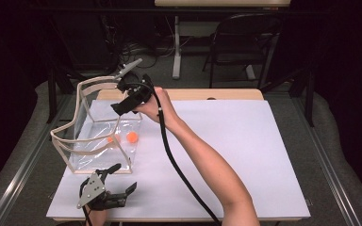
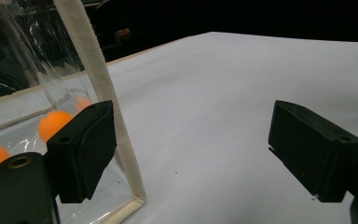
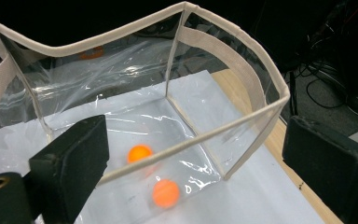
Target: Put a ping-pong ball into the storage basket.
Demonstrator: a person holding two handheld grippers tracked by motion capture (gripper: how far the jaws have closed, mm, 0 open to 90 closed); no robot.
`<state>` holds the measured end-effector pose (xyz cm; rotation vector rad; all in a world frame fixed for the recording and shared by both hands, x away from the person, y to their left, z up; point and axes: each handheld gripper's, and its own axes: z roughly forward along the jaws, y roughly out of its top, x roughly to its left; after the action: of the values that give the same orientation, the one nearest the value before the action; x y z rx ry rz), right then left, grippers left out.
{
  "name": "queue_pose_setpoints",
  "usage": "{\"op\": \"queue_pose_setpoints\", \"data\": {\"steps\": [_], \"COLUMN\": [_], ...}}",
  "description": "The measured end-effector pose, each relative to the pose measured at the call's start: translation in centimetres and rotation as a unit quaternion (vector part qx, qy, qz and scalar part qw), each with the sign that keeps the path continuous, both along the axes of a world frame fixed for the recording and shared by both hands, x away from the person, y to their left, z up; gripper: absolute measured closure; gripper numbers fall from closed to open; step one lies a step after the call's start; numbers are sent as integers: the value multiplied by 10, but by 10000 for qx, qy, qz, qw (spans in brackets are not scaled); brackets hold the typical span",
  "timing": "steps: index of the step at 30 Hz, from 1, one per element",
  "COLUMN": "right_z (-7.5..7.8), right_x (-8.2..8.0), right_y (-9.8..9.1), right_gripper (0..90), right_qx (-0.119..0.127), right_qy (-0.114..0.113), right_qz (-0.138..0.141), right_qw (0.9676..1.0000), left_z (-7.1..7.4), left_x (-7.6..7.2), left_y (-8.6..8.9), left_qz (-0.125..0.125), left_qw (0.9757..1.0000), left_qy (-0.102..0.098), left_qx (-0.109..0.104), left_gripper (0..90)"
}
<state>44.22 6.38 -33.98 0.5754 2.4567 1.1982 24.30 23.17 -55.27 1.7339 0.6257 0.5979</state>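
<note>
A clear plastic bin with beige trim (image 1: 96,122) stands on the left of the white table cover. Two orange balls (image 1: 132,137) lie on its floor. My right gripper (image 1: 119,108) hangs over the bin's far right rim, open, with nothing between its jaws. In the right gripper view that gripper (image 3: 196,128) looks down into the bin (image 3: 233,70) at both balls (image 3: 140,153). My left gripper (image 1: 122,179) rests near the table's front left, just in front of the bin, open and empty. In the left gripper view it (image 2: 193,121) faces the bin's near corner (image 2: 102,93), with orange balls (image 2: 53,122) behind the plastic.
The white cover (image 1: 245,141) stretches wide to the right of the bin. A strip of wooden tabletop (image 1: 217,94) shows at the far edge. A folding chair (image 1: 245,37) and a desk leg stand on the floor behind. The right gripper's cable (image 1: 179,169) trails along the forearm.
</note>
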Motion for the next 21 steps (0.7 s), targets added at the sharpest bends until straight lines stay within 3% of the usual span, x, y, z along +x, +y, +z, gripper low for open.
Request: {"op": "queue_pose_setpoints", "data": {"steps": [21], "right_z": [-18], "right_x": [-14], "right_y": [-41], "right_gripper": [41], "right_qx": [2], "right_qy": [29], "right_qz": [-81], "right_qw": [10000], "left_z": [0], "left_x": [1], "left_y": [-2], "left_qz": [-32], "left_qw": [10000], "left_qy": [-4], "left_qx": [37], "left_gripper": [155]}}
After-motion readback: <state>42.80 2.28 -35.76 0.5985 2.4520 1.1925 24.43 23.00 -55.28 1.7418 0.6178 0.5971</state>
